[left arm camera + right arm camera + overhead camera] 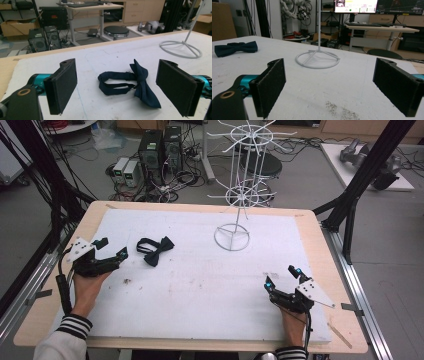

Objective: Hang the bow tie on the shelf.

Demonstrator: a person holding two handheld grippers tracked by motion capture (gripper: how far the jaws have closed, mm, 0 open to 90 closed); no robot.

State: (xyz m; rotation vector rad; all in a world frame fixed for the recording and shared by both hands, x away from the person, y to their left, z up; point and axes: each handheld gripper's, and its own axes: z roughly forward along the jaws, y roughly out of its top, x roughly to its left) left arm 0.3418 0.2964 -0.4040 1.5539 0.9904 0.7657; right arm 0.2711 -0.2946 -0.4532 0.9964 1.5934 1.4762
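Observation:
A dark navy bow tie [155,249] with its strap looped lies flat on the white mat [200,285], left of centre. My left gripper [113,247] sits just to its left, open, jaws pointed at it. In the left gripper view the bow tie [132,83] lies a short way ahead, between the two black pads [62,85], untouched. A white wire display stand [240,195] rises from its ring base [231,238] at the back centre. My right gripper [282,276] rests open near the front right, holding nothing. The right gripper view shows the ring base [317,59] ahead and the bow tie [235,48] far left.
The mat covers a wooden table [320,250]. Black frame posts [367,167] stand at the right and cables hang at the left [45,185]. Computer towers [160,147] and a stool [260,165] sit on the floor behind. Dark specks [339,110] mark the mat.

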